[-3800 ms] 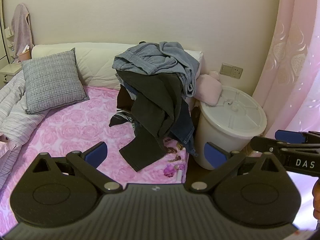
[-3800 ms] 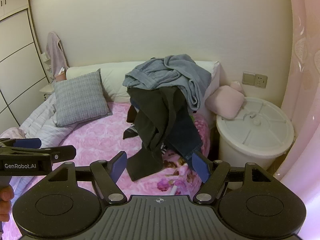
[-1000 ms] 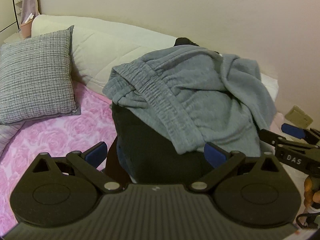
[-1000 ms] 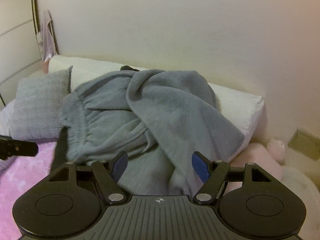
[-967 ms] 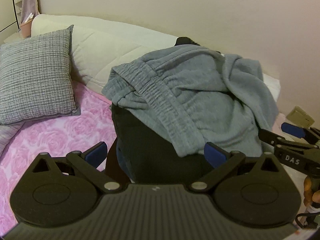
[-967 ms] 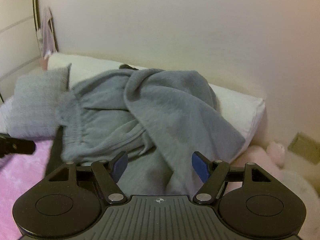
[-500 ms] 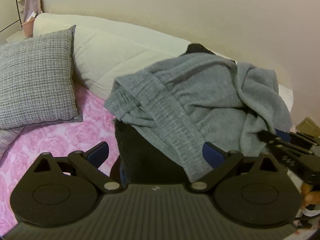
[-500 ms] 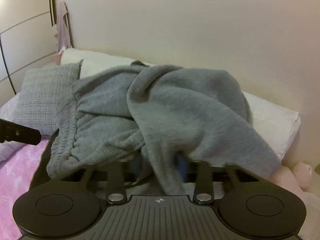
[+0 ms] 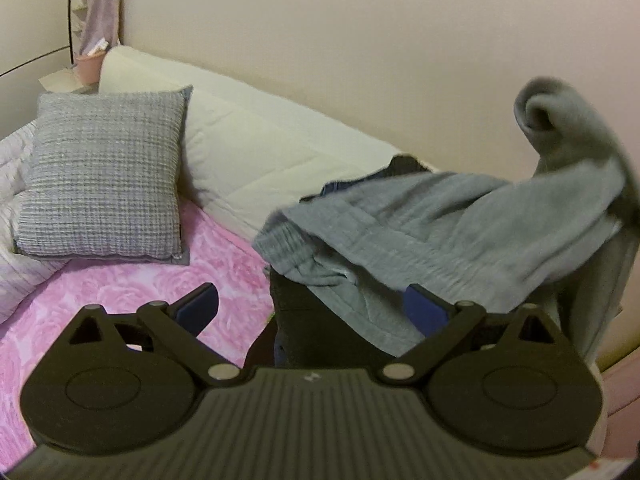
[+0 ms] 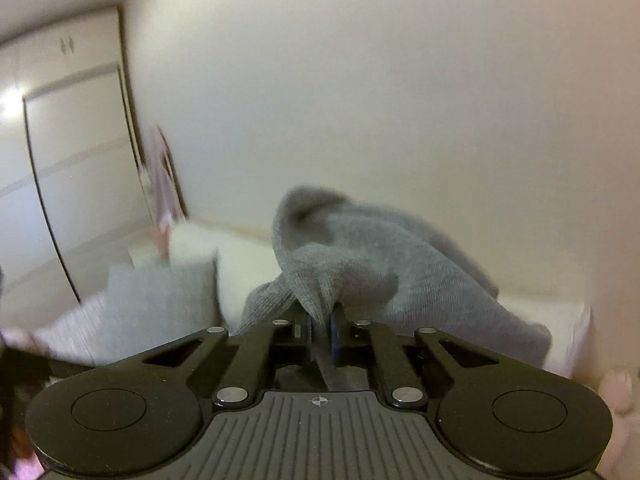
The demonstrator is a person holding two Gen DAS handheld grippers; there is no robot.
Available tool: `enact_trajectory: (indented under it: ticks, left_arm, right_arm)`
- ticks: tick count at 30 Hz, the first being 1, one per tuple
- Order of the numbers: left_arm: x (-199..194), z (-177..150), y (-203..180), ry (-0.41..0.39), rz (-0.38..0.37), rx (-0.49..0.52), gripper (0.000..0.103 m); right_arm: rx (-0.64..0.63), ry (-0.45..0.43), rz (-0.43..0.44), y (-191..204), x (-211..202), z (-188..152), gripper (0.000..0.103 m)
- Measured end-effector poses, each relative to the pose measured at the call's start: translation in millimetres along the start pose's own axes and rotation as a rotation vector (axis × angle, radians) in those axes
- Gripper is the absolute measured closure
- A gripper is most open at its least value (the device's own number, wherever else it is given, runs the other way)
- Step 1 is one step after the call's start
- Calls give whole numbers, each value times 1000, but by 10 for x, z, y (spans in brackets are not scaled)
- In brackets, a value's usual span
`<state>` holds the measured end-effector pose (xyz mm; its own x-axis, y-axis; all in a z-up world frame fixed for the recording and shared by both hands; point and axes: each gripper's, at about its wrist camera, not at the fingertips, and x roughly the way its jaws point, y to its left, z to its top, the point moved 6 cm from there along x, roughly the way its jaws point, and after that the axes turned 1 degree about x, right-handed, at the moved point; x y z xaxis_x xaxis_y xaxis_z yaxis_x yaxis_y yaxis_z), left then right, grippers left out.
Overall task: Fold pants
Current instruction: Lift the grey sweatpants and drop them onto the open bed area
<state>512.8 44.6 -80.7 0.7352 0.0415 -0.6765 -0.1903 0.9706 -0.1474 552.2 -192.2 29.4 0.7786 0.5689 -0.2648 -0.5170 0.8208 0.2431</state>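
Observation:
Grey sweatpants [image 9: 448, 232] lie on top of a clothes pile at the bed's right end, one part pulled up high at the right [image 9: 568, 128]. My right gripper [image 10: 321, 328] is shut on a fold of these grey pants [image 10: 360, 264] and holds it raised in front of the wall. My left gripper [image 9: 312, 306] is open, low in front of the pile, its blue pads either side of the dark garment [image 9: 316, 320] under the grey pants. The elastic waistband [image 9: 288, 248] hangs toward the left gripper.
A grey checked cushion [image 9: 104, 176] leans on the cream headboard pad [image 9: 256, 148] at the left. The pink rose bedspread [image 9: 132, 284] stretches out in front of it. A striped quilt [image 9: 12, 200] lies at the far left. White wardrobe doors [image 10: 60, 168] stand behind the bed.
My right gripper closed on the grey pants and lifted that part up and to the right. The left gripper stayed open and shifted left as the pants came partly off the pile.

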Motion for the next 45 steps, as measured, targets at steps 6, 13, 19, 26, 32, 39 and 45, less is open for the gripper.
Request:
enact_trajectory:
  ticks: [6, 13, 19, 26, 32, 39, 45]
  left_arm:
    - [-727, -53, 258, -110, -3, -51, 5]
    - [-1944, -557, 1043, -224, 60, -150, 5]
    - [-3200, -1330, 1991, -284, 187, -231, 5]
    - [-4648, -2364, 3106, -302, 412, -371, 5]
    - [-5514, -3181, 3713, -270, 581, -514, 5]
    - [-5747, -4199, 3865, -54, 670, -624, 5]
    - [-5478, -4710, 3541, 105, 640, -656, 5]
  right_arm:
    - [-56, -139, 128, 783, -481, 459, 99]
    - [-93, -178, 234, 2031, -975, 425, 99]
    - [-59, -204, 297, 3209, -1470, 164, 99]
    - [61, -111, 419, 4502, -1926, -105, 99]
    - [-26, 438, 463, 5388, -1616, -986, 85]
    - [-258, 796, 509, 5512, -1833, -2576, 66]
    - [-483, 860, 595, 5371, -2520, -3367, 66]
